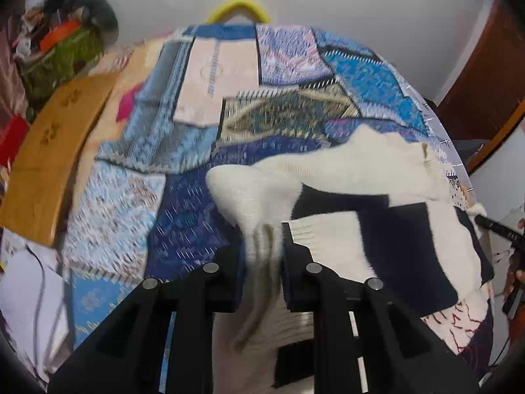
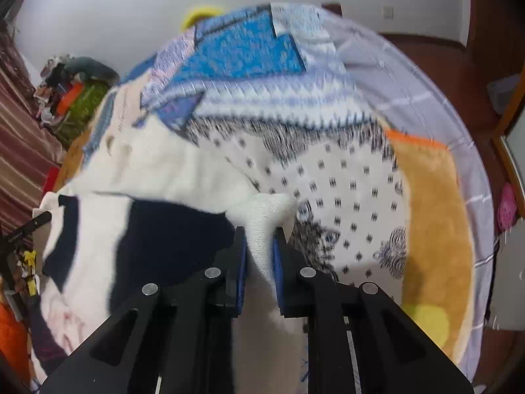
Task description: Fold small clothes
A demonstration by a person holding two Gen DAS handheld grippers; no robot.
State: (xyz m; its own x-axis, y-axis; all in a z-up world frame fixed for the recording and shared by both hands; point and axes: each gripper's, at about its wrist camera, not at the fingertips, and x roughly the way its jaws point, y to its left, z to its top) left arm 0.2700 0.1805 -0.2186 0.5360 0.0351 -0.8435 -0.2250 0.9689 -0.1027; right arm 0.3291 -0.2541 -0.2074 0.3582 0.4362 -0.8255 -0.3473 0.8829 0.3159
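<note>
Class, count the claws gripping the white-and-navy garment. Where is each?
2. The left claw pinches a white fold of the garment; the right claw pinches another white fold.

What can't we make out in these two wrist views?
- Left wrist: the lower part of the white and navy sweater is hidden behind the left tongs.
- Right wrist: the sweater's full outline; its near edge is covered by the right tongs and motion blur smears the rest.
- Both: the patchwork bedspread print is blurred.
- Left wrist: the clutter pile is too small and soft to identify.

A cream-and-navy knitted sweater is spread on the patterned bedcover, its cream parts bunched and lifted toward 12 o'clock.
</note>
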